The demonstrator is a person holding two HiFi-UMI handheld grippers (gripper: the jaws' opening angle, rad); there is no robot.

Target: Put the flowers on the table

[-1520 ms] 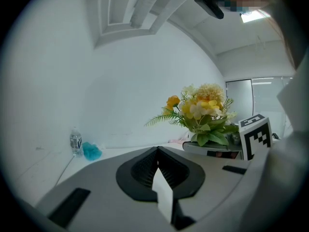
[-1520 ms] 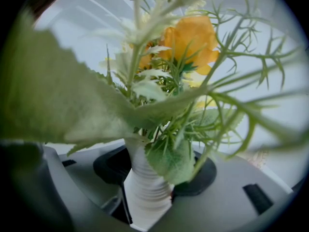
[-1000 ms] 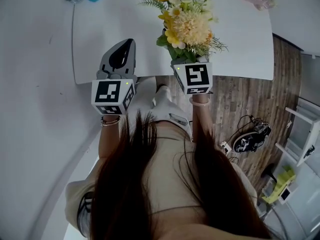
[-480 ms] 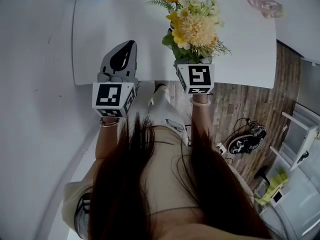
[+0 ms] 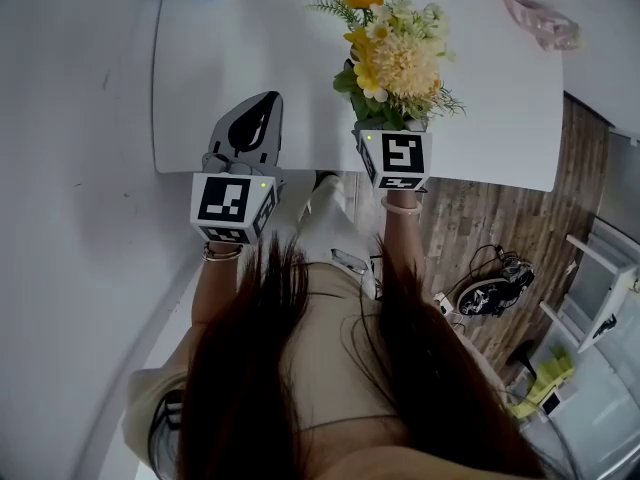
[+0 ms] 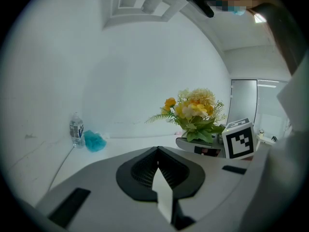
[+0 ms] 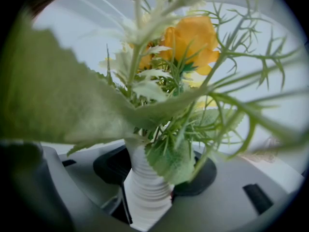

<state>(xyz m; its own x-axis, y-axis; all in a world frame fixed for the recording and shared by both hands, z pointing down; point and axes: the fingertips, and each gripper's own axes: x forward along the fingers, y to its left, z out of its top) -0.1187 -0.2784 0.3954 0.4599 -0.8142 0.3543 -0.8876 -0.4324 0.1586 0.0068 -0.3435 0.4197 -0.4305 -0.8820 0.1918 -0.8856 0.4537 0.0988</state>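
Flowers (image 5: 395, 53): a yellow, orange and cream bunch with green fronds, standing upright in a white ribbed vase (image 7: 145, 197). Right gripper (image 7: 150, 190) has its jaws clamped on the vase, one on each side of the ribbed neck; leaves spill over the jaw tops and fill most of the right gripper view. In the head view the bunch sits over the near edge of the white table (image 5: 250, 38), toward its right half. The vase base is hidden by the gripper, so I cannot tell whether it touches the tabletop.

Left gripper (image 5: 264, 106): jaws pressed together, nothing between them, tip over the near edge of the table, beside the flowers and apart from them.

At the far left corner of the table a clear water bottle (image 6: 76, 128) stands with a teal fluffy lump (image 6: 94, 140) just beside it. A pink item (image 5: 540, 23) lies at the far right edge. Wood floor (image 5: 480, 218) shows to the right, below the table
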